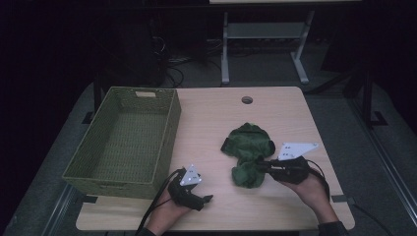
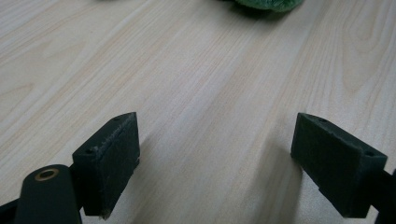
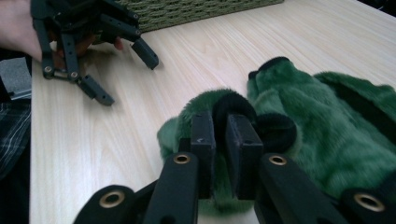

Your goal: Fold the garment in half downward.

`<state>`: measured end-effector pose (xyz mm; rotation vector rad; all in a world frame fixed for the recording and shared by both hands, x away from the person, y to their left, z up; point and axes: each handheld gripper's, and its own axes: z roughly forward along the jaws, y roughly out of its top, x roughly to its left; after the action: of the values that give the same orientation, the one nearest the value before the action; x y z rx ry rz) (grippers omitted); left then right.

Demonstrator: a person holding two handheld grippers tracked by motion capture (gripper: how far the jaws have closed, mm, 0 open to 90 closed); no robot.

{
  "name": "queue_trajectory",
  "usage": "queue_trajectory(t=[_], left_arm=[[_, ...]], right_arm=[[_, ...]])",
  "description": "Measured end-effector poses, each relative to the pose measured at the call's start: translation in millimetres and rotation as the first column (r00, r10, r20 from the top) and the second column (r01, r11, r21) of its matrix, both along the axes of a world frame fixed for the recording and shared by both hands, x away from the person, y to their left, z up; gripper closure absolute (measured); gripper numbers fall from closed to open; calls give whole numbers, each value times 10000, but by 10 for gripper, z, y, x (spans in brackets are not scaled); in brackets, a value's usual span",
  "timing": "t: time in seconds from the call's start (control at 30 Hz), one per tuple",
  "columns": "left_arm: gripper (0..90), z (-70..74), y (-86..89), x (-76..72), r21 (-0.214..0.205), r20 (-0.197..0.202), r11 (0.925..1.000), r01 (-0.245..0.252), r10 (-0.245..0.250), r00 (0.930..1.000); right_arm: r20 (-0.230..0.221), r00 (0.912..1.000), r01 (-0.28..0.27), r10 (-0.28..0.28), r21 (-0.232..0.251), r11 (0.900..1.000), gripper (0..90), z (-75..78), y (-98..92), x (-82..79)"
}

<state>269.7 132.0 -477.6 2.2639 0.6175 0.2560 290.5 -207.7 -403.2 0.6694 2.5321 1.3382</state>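
A green plush garment (image 1: 248, 147) with black trim lies crumpled on the right half of the wooden table (image 1: 280, 110). My right gripper (image 1: 259, 166) comes in from the right at its near end. In the right gripper view the right gripper (image 3: 220, 126) is shut on a fold of the black trim (image 3: 233, 103), with green fur (image 3: 327, 135) bulging beside the jaws. My left gripper (image 1: 205, 200) rests by the front edge, left of the garment and apart from it. Its jaws (image 2: 217, 128) stand wide open over bare wood, and the garment's edge (image 2: 268, 3) shows far ahead.
A green woven basket (image 1: 168, 137), with nothing inside, stands on the left part of the table, its near corner close to the left hand. A cable hole (image 1: 247, 100) sits at the table's back. The left gripper (image 3: 127, 77) and basket wall (image 3: 187, 11) appear in the right gripper view.
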Motion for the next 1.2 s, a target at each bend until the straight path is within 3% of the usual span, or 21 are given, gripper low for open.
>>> queue_trajectory(t=[0.2, 0.33, 0.47, 0.6, 0.83, 1.2], left_arm=[[147, 1, 1, 3, 28, 52, 10000, 19, -19, 10000], [147, 1, 1, 3, 21, 45, 10000, 15, -15, 10000], [147, 0, -3, 4, 23, 52, 10000, 26, -26, 10000], [148, 2, -1, 6, 61, 58, 10000, 56, -56, 10000], [148, 1, -2, 3, 40, 24, 10000, 42, -42, 10000], [148, 0, -2, 2, 40, 32, 10000, 45, -45, 10000]], right_arm=[[-75, 9999, 68, -68, 26, 10000, 738, -35, 160, 126], [-123, 9948, 1017, -1013, 348, 9942, 797, -24, 67, 181], [-597, 9848, 1655, -1629, 404, 9854, 875, -66, -29, 232], [-1039, 9869, 1269, -1237, 248, 9916, 897, -176, 78, 291], [-1741, 9807, 860, -886, -223, 9960, 899, -401, 291, 382], [-2584, 9611, 798, -976, -784, 9937, 900, -554, 327, 377]])
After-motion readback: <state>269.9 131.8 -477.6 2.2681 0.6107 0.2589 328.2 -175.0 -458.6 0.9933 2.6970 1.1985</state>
